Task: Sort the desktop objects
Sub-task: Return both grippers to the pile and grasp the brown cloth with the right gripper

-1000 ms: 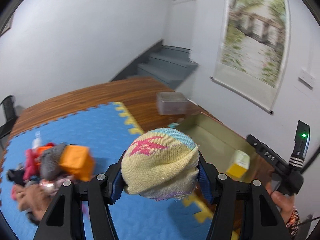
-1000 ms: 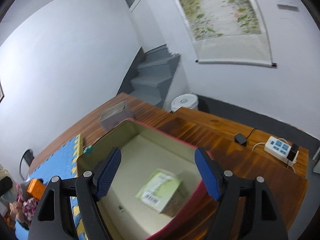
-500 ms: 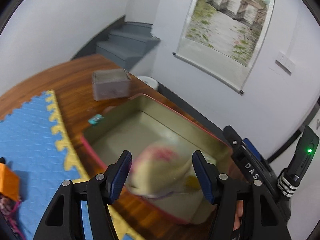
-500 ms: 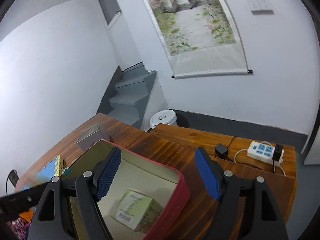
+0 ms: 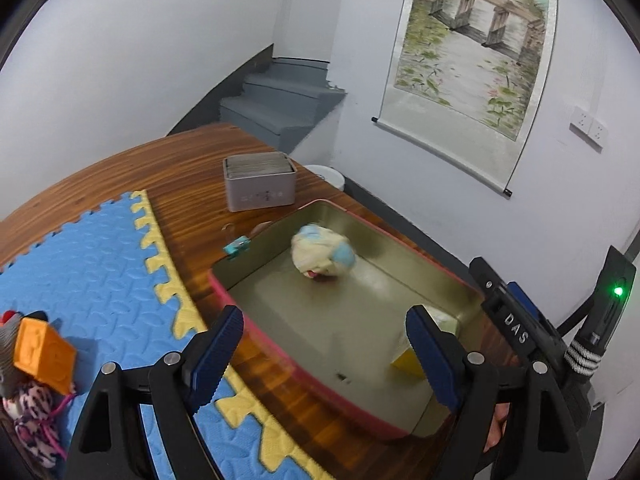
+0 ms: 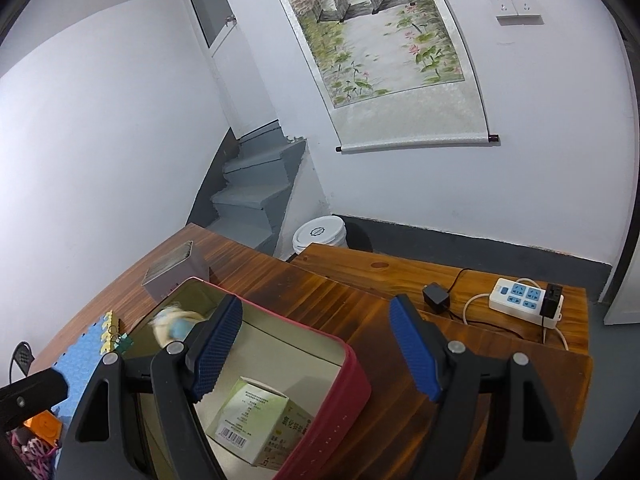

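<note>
A rolled cream sock ball (image 5: 323, 255) with blue and pink patches lies blurred inside the red-walled tin box (image 5: 280, 354), near its far side; it also shows as the sock ball (image 6: 173, 325) in the right wrist view. My left gripper (image 5: 325, 352) hovers over the box's near wall, its jaws opening with nothing between them. A green and yellow carton (image 6: 259, 426) rests in the box (image 6: 340, 408). My right gripper (image 6: 316, 350) stands open over the box's right wall, holding nothing.
A grey tin of cards (image 5: 260, 187) stands behind the box. On the blue and yellow foam mat (image 5: 92, 264) sit an orange block (image 5: 43, 354) and patterned cloth items (image 5: 34, 420). A teal binder clip (image 5: 237, 247) lies by the box. A power strip (image 6: 528, 300) is on the side table.
The left gripper swung right from over the mat to over the box, opened, and let the sock ball go; the ball dropped into the box. The right gripper tilted upward a little.
</note>
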`<state>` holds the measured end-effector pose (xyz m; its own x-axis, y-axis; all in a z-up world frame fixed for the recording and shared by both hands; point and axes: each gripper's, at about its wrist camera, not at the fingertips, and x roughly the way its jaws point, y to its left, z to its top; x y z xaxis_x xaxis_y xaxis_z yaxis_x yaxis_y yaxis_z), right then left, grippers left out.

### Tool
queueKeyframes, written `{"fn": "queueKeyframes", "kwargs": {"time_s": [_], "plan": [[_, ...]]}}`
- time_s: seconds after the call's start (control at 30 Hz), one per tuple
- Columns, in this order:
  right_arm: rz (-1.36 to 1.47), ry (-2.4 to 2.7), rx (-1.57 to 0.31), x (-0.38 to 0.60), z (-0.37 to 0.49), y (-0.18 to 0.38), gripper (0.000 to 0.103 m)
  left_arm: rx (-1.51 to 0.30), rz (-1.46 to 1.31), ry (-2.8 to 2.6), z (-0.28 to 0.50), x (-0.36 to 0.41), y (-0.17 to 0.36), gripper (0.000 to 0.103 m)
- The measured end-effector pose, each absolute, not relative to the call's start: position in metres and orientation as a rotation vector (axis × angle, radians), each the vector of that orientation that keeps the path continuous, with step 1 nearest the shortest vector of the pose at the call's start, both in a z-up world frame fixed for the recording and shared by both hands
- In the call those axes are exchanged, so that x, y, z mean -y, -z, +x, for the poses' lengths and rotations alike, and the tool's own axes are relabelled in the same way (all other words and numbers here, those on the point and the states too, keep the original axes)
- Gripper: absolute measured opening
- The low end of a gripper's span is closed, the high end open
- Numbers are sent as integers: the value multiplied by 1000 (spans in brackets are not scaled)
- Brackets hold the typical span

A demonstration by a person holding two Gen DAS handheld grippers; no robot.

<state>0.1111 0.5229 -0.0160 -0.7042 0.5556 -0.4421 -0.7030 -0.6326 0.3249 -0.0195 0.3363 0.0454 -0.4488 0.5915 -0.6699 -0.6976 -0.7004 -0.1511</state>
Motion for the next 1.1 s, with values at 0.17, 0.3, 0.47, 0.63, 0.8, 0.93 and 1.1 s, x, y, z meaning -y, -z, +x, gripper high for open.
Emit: {"fn": "queueKeyframes", "kwargs": {"time_s": [0.17, 0.3, 0.47, 0.63, 0.8, 0.93, 1.1], "plan": [[-385, -2317, -587, -516, 109, 15, 80, -180, -913, -2229, -19, -308, -47, 85], [-380, -2333, -551, -509, 107, 14, 80, -134, -922, -2306, -24, -270, -48, 85], [-380, -2323, -545, -507, 108, 14, 80, -91, -923, -2454, -29, -209, -47, 85], [-379, -2323, -591, -498, 113, 7, 80, -56, -932, -2618, -31, -144, -42, 85], [-439, -2470, -636, -463, 99, -8, 80, 73, -970, -2751, -36, -71, -32, 101], [-614, -2735, -585, -404, 64, -16, 81, 184, -978, -2833, -40, -24, -27, 101], [-917, -3045, -487, -318, 20, -13, 81, 310, -992, -2888, -45, 17, -19, 101]]}}
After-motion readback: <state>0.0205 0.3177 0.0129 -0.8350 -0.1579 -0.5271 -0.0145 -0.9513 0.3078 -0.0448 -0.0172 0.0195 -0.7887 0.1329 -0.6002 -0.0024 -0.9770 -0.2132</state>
